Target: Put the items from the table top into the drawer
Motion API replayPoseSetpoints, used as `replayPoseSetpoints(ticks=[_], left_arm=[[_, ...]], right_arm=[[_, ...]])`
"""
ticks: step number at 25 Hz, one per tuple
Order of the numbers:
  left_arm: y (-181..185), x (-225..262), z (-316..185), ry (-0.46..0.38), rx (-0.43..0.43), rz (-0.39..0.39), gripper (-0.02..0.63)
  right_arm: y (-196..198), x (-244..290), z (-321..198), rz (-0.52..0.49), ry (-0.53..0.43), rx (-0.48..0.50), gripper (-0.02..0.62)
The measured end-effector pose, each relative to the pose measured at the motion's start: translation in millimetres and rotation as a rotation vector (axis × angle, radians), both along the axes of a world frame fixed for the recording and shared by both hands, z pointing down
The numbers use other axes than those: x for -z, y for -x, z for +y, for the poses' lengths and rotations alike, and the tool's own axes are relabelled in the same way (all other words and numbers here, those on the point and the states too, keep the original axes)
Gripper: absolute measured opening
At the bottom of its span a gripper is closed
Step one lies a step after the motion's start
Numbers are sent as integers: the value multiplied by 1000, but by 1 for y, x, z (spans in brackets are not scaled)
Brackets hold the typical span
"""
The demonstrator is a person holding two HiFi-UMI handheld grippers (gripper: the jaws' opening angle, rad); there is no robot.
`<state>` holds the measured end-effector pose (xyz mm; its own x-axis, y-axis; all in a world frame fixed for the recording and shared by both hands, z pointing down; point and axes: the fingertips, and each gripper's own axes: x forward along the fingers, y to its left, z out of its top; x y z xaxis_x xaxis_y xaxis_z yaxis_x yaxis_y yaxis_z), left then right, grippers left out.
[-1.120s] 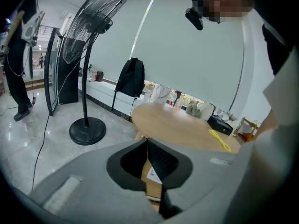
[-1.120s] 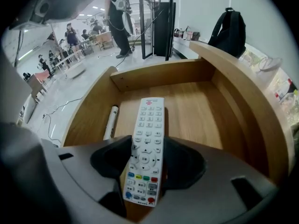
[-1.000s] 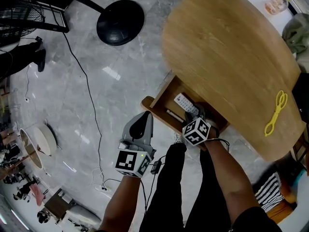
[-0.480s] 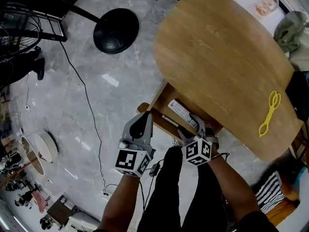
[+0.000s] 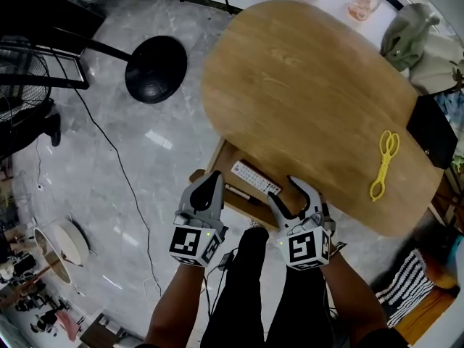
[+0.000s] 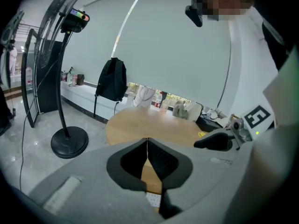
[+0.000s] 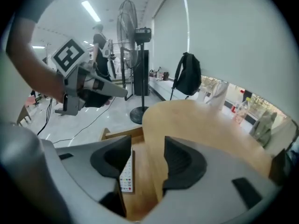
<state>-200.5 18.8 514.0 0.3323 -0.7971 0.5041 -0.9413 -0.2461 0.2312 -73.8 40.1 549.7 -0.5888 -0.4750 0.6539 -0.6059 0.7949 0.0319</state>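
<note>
Under the near edge of the oval wooden table a drawer stands pulled out. In it lie a white remote and a thin dark pen-like item. Yellow scissors rest on the table top at the right. My right gripper hangs above the drawer's front; its jaws are closing with nothing between them. In the right gripper view, the right gripper looks down past the remote. My left gripper is shut and empty at the drawer's left corner.
A black round fan base and cables lie on the marble floor to the left. A black bag sits at the table's right edge, with a grey-green cloth and a bottle beyond. The person's dark-trousered legs stand below the drawer.
My right gripper has risen out of the drawer and drawn back toward the person, leaving the remote inside. The left gripper shifted slightly along the drawer's left side.
</note>
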Motion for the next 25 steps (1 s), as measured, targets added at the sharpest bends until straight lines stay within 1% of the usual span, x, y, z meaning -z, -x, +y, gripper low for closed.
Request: replayPoseSetpoints(ticks=[7,11,16,21,25], left_arm=[[-49,6,-15,-3,-85,5,18],[-79,5,-18,3,-143,-3,19],[-139,8,-24,-8,-245,-13,19],[-192,12,-40,-17,-327,-19,20],[-242,16,-47,-20,-389,-5,18]], right_arm=[[-62,14,-28,5,-66,-210,4],[-97,19,-30,-18,-65,-308,-2],[-166,29,-29,-39,-77,-457,-3],[-228,36,-32,-36,-86,-569,-3],[-274,35,-28,-32,-69,-649,-3]])
